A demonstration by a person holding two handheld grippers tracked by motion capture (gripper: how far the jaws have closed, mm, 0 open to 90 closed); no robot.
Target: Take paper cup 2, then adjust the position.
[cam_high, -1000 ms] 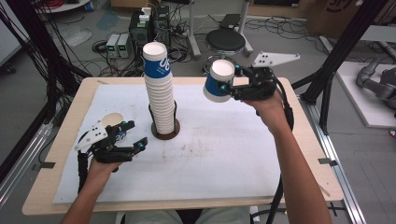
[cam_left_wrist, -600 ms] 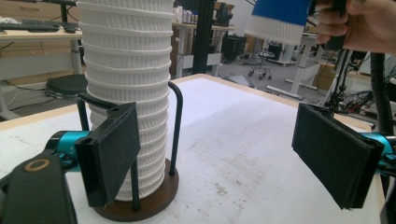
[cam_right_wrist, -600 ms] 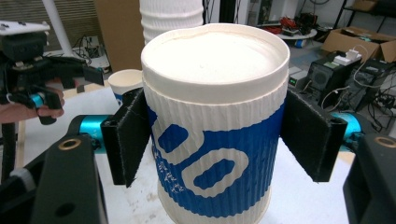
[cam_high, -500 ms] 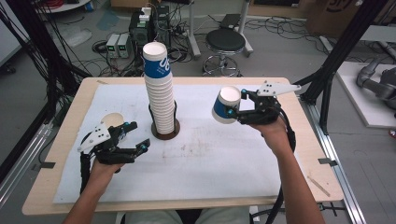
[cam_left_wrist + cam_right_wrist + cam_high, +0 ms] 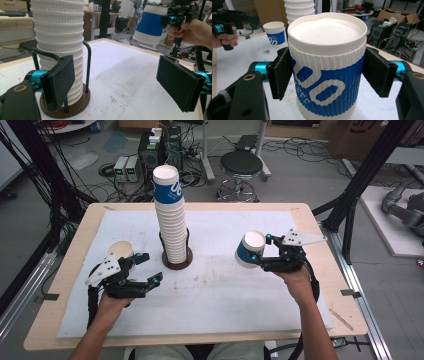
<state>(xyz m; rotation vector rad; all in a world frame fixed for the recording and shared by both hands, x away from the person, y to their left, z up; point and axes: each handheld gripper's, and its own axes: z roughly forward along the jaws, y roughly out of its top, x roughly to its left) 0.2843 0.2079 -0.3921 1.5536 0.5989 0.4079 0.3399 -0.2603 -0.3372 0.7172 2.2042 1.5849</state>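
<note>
The blue-and-white paper cup [image 5: 248, 249] sits clamped between the pads of my right gripper [image 5: 256, 258], which presses on its ribbed sides from both flanks. I hold it above the white mat [image 5: 240, 310] on the right half of the table, tipped so its mouth shows to the high view. In the right gripper view the same cup [image 5: 325, 65] stands upright between my two black jaws, rim toward the camera.

To the left of it, near the middle of the table, the tall stack of cups [image 5: 170, 215] rises out of its dark round holder [image 5: 176, 262], with many cups nested in it. One more single cup [image 5: 120, 251] stands on the mat at the far left, just beyond my left gripper [image 5: 150, 268]. That gripper rests low over the mat with its jaws spread wide and nothing between them; in the left gripper view the pads stand apart, the stack at their left.

By my reckoning, one cup is already set out on the left and a second is in hand, not yet put down. What remains is to lower it onto the mat on the right, let go, and then work through the stack.
</note>
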